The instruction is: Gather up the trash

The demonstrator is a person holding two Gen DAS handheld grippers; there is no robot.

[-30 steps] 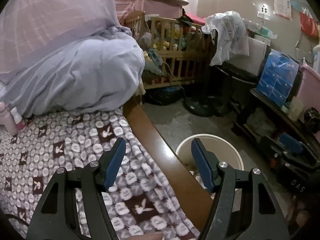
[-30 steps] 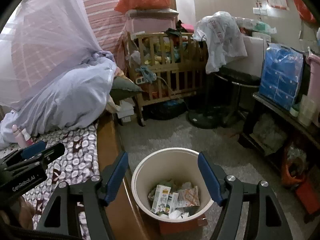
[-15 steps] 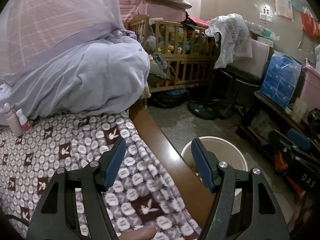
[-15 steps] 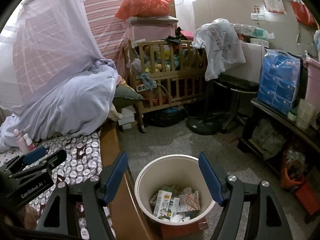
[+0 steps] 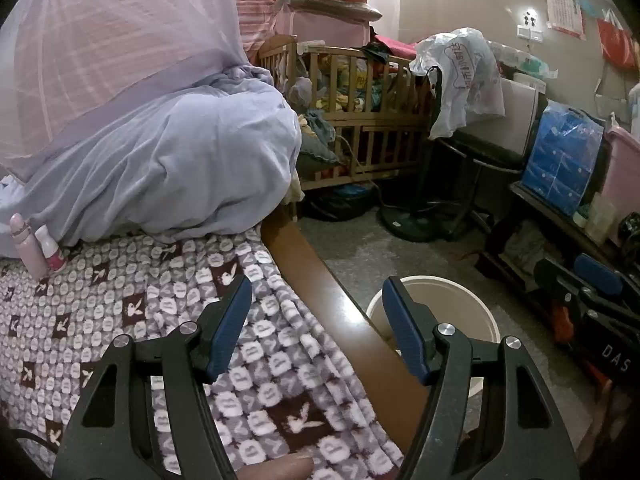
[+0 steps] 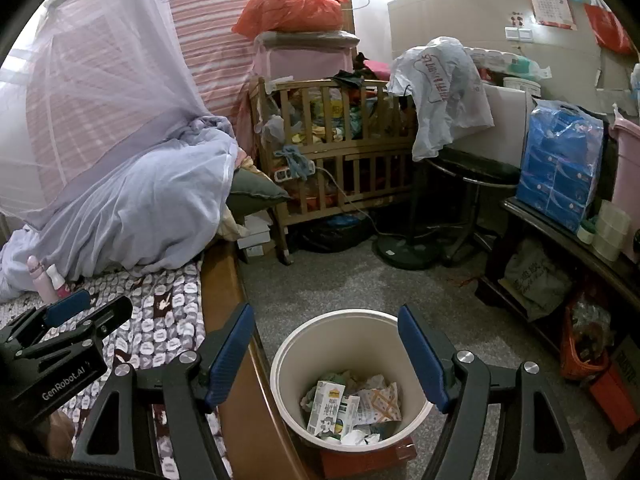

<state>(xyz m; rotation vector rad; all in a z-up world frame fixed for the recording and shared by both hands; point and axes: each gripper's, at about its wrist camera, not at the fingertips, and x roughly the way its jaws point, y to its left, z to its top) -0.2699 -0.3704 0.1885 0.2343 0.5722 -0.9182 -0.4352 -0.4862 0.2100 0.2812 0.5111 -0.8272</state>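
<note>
A cream waste bin (image 6: 352, 336) stands on the floor beside the bed, holding a milk carton (image 6: 326, 408) and crumpled wrappers (image 6: 378, 402). My right gripper (image 6: 326, 356) hovers open above the bin with nothing between its blue pads. My left gripper (image 5: 316, 326) is open and empty over the patterned blanket (image 5: 100, 320) and the wooden bed rail (image 5: 320, 292); the bin's rim (image 5: 460, 292) shows behind its right finger. Each gripper appears at the edge of the other's view: the left gripper (image 6: 60, 332) and the right gripper (image 5: 600, 296).
Two small pink bottles (image 5: 36, 246) stand on the blanket by a heaped lilac quilt (image 5: 160, 168) under a mosquito net. A cluttered wooden crib (image 6: 332, 152), a fan base (image 6: 404, 252), a stool (image 6: 468, 172) and a low shelf (image 6: 560, 236) with blue tissue packs ring the grey floor.
Both views have tilted slightly, so the room sits a little lower in frame. Both grippers stay open and empty in much the same place.
</note>
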